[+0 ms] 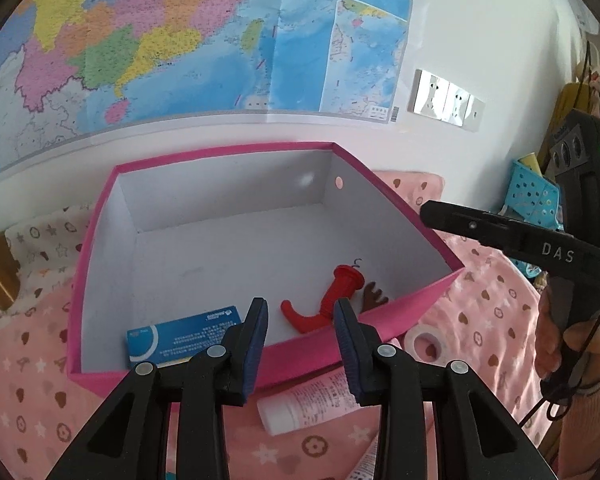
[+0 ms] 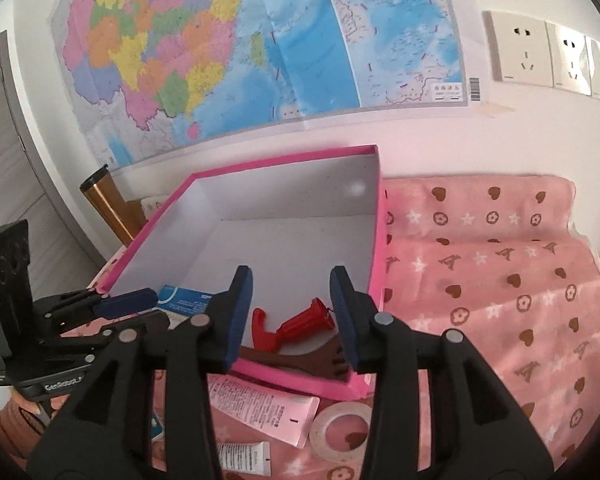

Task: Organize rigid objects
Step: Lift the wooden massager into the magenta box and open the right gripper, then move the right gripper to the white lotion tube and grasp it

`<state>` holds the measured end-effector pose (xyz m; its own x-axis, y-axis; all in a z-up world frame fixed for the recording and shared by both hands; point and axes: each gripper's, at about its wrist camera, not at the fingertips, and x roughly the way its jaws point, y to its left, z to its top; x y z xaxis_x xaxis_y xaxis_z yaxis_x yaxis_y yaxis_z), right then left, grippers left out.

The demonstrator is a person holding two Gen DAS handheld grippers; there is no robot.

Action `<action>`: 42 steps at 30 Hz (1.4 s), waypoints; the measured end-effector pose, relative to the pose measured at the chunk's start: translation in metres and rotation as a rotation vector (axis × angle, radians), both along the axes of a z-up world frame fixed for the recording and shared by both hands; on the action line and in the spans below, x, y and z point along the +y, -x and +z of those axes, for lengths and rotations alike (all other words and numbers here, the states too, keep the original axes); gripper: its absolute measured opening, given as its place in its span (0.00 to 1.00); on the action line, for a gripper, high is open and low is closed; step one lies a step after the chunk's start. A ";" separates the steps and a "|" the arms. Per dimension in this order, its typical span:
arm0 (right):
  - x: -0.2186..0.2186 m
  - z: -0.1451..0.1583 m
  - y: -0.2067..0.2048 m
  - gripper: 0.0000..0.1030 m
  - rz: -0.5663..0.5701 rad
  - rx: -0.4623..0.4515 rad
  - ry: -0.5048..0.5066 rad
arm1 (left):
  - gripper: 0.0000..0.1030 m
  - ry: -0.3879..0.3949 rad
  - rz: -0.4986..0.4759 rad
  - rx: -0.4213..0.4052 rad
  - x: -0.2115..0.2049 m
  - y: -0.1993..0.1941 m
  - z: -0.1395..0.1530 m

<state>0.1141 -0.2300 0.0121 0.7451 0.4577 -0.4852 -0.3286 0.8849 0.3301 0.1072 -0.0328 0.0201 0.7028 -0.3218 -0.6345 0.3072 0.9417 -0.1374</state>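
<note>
With both the right claw and left claw released and empty above the pink box's near wall, the red plastic toy lay inside just beyond the right claw, judged light, stiff, best gripped across its shaft.

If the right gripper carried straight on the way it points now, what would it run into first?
Most likely the red plastic piece lying in the pink box, seen between the right gripper's open fingers, or the brown piece just before it. Depth is unclear.
</note>
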 end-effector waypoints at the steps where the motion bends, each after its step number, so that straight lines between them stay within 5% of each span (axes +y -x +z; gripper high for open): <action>1: -0.001 0.001 0.002 0.41 0.000 -0.001 -0.004 | 0.36 0.003 -0.001 -0.001 0.000 0.002 0.000; 6: -0.007 -0.001 0.020 0.41 0.022 -0.005 -0.035 | 0.46 0.030 -0.012 -0.027 0.003 0.019 0.003; 13: -0.003 -0.017 0.050 0.41 0.099 0.033 -0.039 | 0.48 0.044 -0.042 -0.017 0.005 0.043 -0.004; 25: 0.014 -0.082 0.070 0.41 0.199 0.218 -0.017 | 0.47 0.034 -0.158 0.159 -0.010 0.084 -0.058; 42: 0.036 -0.108 0.079 0.45 0.307 0.311 0.023 | 0.51 0.072 -0.179 0.293 -0.012 0.096 -0.080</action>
